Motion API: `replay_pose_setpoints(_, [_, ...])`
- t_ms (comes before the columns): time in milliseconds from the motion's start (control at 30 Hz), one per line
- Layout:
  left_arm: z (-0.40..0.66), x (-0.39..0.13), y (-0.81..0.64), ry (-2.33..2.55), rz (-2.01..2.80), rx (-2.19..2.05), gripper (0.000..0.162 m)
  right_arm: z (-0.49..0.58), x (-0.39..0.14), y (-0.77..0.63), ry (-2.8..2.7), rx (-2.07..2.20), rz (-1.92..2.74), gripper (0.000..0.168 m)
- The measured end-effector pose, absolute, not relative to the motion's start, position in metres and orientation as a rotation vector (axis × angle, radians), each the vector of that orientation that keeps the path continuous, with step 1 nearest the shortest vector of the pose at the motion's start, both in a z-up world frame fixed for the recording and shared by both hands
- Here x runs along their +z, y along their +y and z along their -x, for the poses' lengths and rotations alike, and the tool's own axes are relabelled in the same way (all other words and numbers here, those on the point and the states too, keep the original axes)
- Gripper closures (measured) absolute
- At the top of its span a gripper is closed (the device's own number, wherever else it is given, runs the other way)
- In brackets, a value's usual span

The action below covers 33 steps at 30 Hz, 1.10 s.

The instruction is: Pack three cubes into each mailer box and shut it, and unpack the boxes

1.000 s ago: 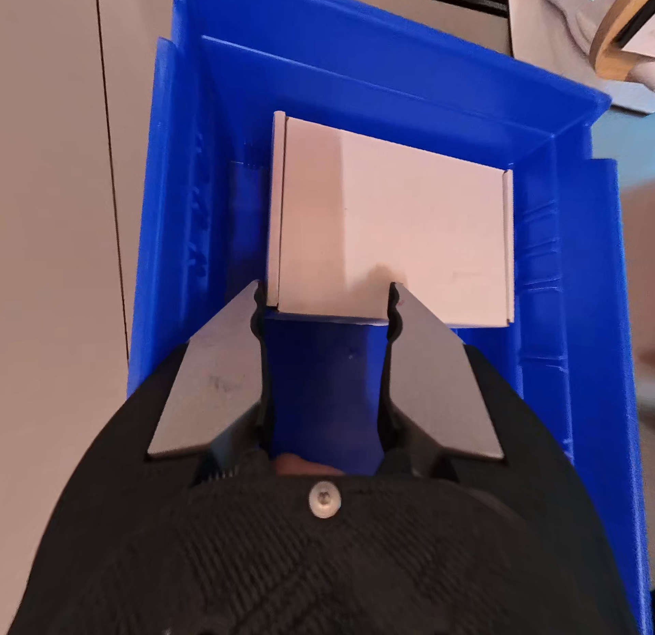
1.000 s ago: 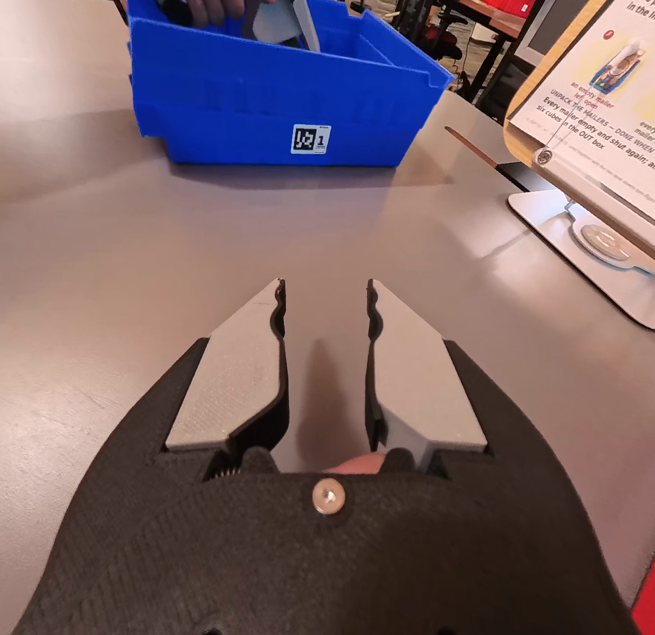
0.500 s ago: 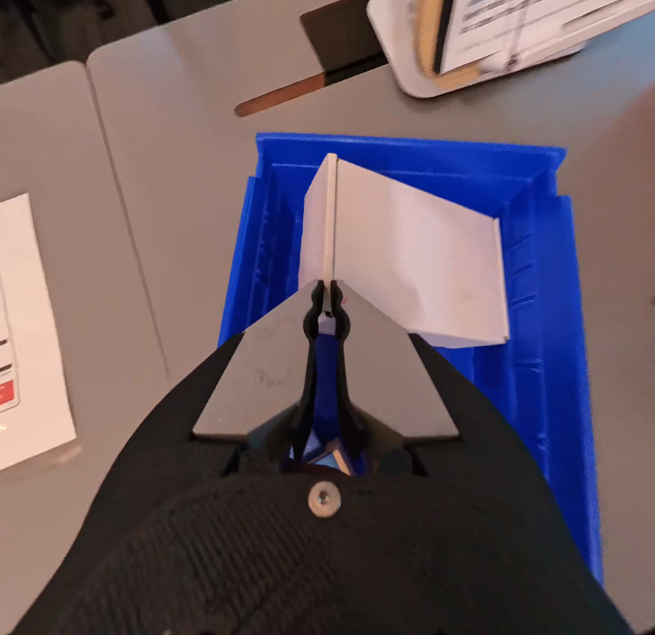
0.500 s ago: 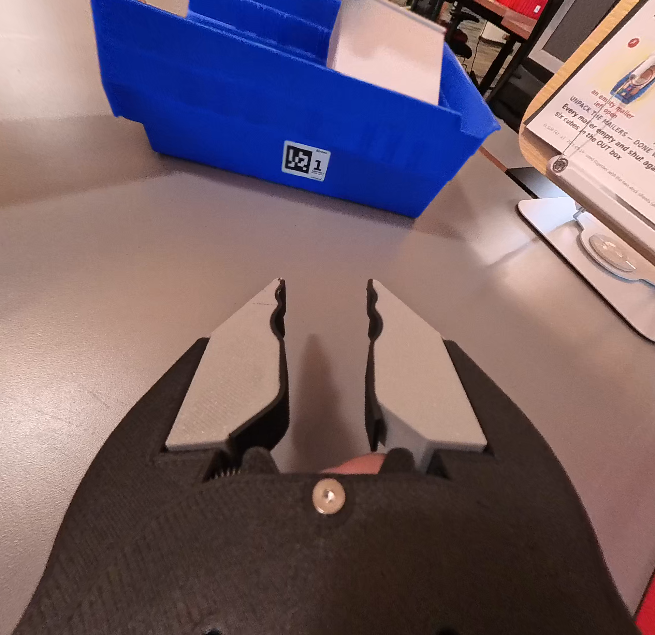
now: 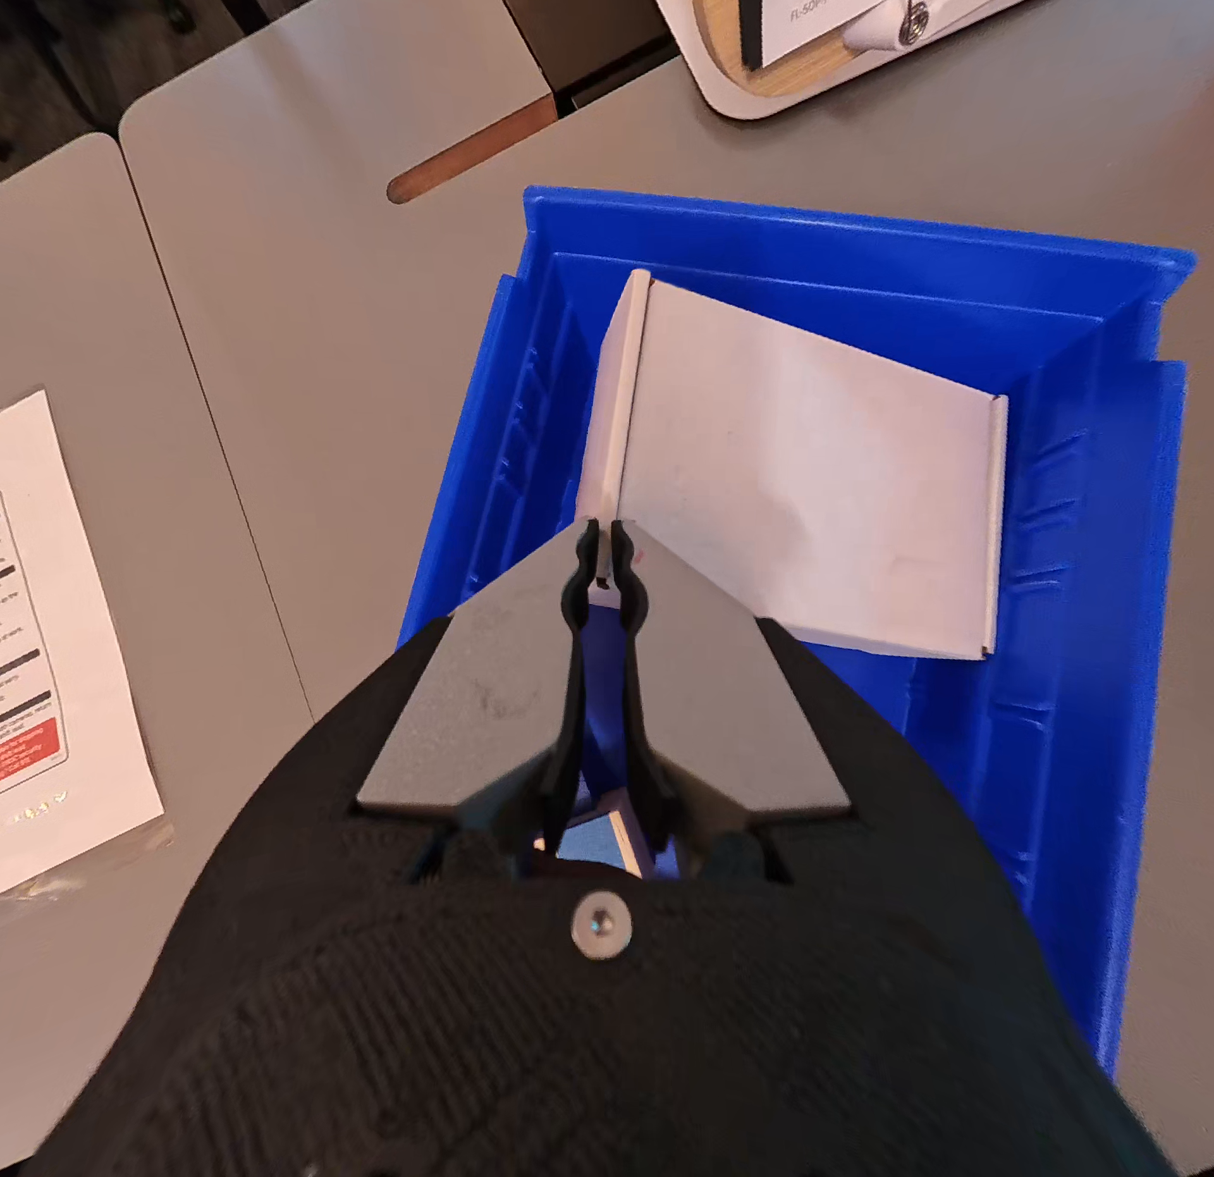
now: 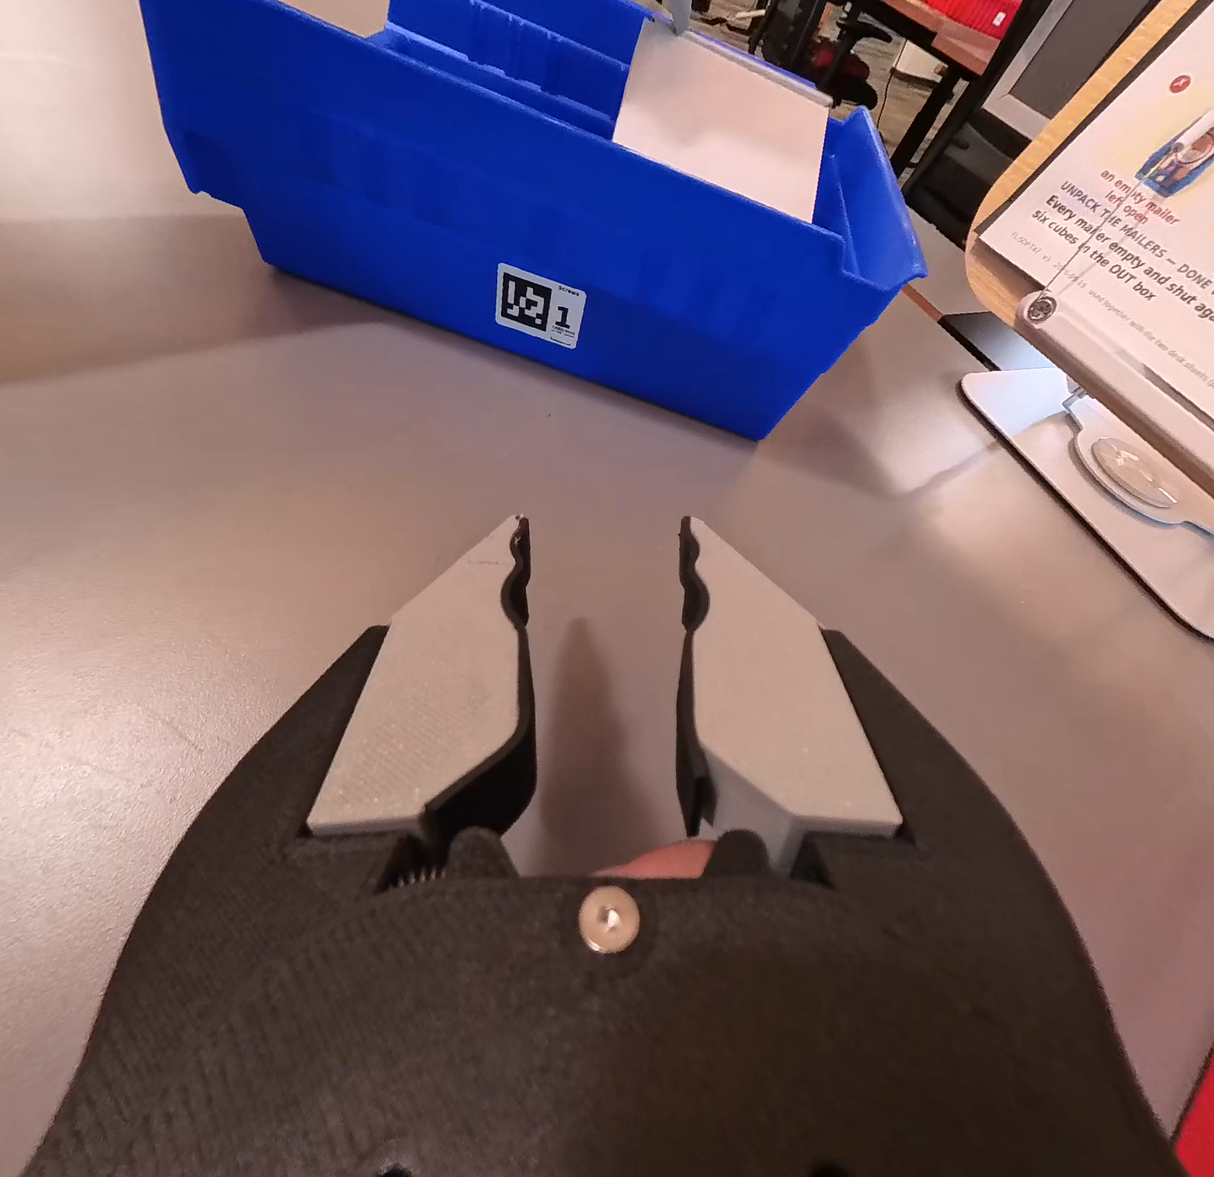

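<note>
A white mailer box [image 5: 808, 488] hangs tilted inside a blue bin [image 5: 1084, 718], lifted partly above its floor. My left gripper [image 5: 603, 533] is shut on the box's left side flap, near its near corner. A light blue cube [image 5: 594, 840] shows low between the fingers, on the bin floor. In the right wrist view the same box [image 6: 722, 127] rises above the blue bin's [image 6: 407, 179] far right rim. My right gripper [image 6: 601, 531] is open and empty, low over the grey table, well in front of the bin.
A printed sheet [image 5: 59, 633] lies on the table left of the bin. A wooden stand with an instruction card [image 6: 1117, 238] and its white base stands at the right. A tag sticker [image 6: 540, 306] is on the bin's front wall. My right fingertips sit around 30 cm from my left ones.
My left gripper has shut on the box's side flap and lifted it, tilting the box up out of the bin. My right gripper has moved closer to the bin, still open.
</note>
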<state>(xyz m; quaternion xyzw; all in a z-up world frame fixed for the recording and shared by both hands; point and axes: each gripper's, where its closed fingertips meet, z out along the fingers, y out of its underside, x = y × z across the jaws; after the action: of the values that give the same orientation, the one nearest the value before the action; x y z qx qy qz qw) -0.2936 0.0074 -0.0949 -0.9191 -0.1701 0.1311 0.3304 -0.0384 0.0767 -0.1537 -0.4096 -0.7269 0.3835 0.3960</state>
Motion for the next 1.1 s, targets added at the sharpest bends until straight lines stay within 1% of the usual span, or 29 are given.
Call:
replay_pose_setpoints(567, [0.285,-0.089,0.021,-0.39,2.365,0.322,0.161,0.039,-0.154,0.077,-1.845,0.971,1.039,0.125])
replay_pose_setpoints(767, [0.261,-0.064,0.028,-0.324,2.309,0.249,0.162,0.048,-0.152,0.073,-1.847,1.014,1.046,0.125])
replay_pose_setpoints(867, [0.248,-0.052,0.03,-0.265,2.305,0.268,0.162,0.069,-0.151,0.069,-1.836,1.079,1.108,0.128])
replay_pose_setpoints(967, [0.23,-0.039,0.035,-0.211,2.283,0.25,0.162,0.091,-0.148,0.06,-1.811,1.16,1.157,0.126])
replay_pose_setpoints(1033, [0.215,-0.032,0.038,-0.161,2.273,0.251,0.162,0.102,-0.147,0.058,-1.792,1.129,1.147,0.125])
replay_pose_setpoints(1067, [0.207,-0.029,0.039,-0.132,2.273,0.262,0.162,0.105,-0.145,0.058,-1.782,1.107,1.124,0.136])
replay_pose_setpoints(1100, [0.201,-0.025,0.041,-0.102,2.269,0.287,0.162,0.107,-0.144,0.057,-1.774,1.093,1.1,0.14])
